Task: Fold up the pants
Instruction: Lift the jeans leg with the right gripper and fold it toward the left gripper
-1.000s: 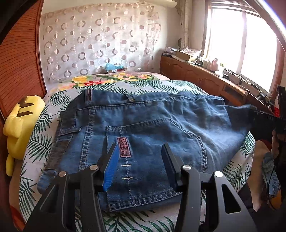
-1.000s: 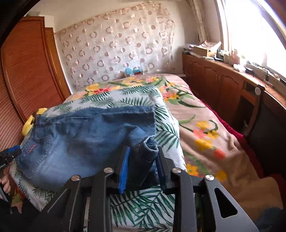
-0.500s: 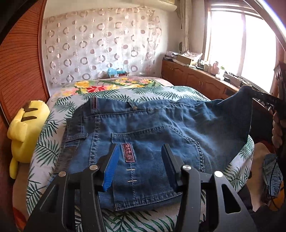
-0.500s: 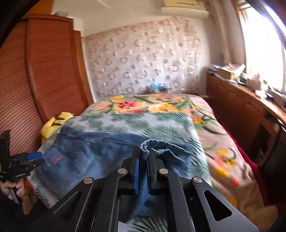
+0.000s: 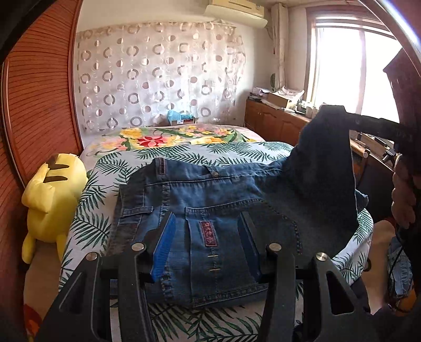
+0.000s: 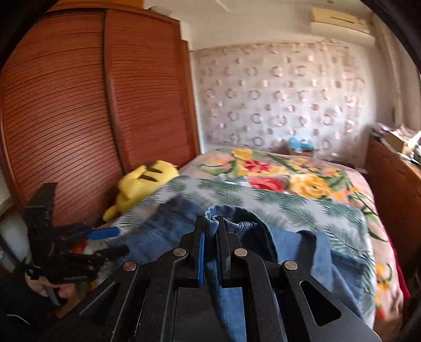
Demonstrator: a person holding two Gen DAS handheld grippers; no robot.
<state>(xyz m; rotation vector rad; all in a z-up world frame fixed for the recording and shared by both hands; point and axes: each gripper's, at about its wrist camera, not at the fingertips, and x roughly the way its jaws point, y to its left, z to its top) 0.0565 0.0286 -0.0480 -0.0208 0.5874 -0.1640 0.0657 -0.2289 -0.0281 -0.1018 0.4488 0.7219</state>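
Two right fingers (image 6: 200, 238) pinching pants (image 6: 238, 223) hem

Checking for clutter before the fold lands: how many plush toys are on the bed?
1. A yellow plush toy lies at the bed's edge beside the wooden wardrobe, clear of the jeans. More could be hidden out of frame.

Place: we see a home bedroom.
Signs: we note a bed (image 5: 184, 155) with floral bedspread, yellow plush toy (image 5: 52, 200), slatted wooden wardrobe (image 6: 92, 105), air conditioner (image 5: 234, 10).
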